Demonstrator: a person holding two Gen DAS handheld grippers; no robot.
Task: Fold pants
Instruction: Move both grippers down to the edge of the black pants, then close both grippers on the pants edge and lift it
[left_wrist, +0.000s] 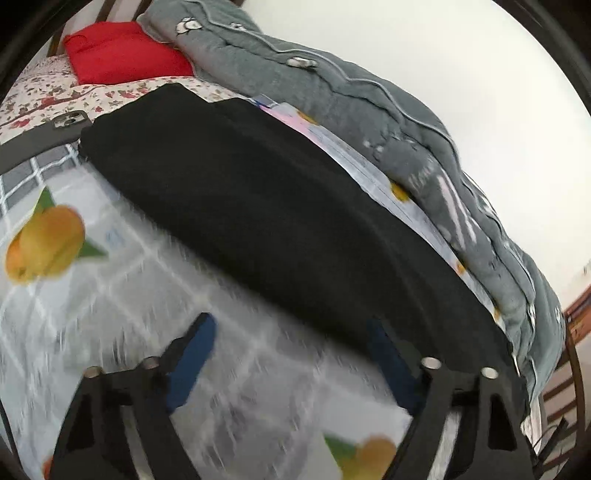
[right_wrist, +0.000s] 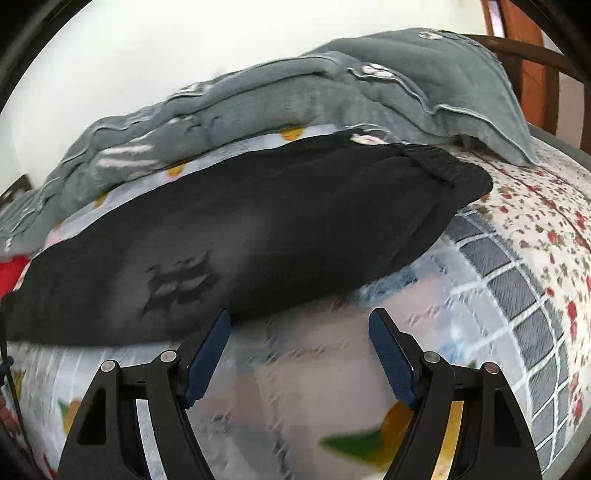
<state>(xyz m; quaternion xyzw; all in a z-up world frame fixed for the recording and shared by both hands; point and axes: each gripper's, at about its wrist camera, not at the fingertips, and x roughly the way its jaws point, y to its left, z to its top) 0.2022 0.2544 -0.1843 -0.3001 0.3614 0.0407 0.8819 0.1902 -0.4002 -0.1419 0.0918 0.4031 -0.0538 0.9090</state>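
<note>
The black pants (left_wrist: 258, 221) lie lengthwise on the bed (left_wrist: 92, 295), just in front of the grey quilt (left_wrist: 314, 85). The left claw (left_wrist: 291, 350) and the right claw (right_wrist: 299, 343) both stand apart, empty, at the pants' near edge.

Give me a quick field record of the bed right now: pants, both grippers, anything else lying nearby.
pants: black pants laid out long and flat on the fruit-print sheet
left gripper: left gripper open, nothing between its fingers, at the pants' near edge
right gripper: right gripper open, empty, at the near edge
behind pants: grey quilt bunched along the far side
also there: red pillow; phone on the floral sheet
</note>
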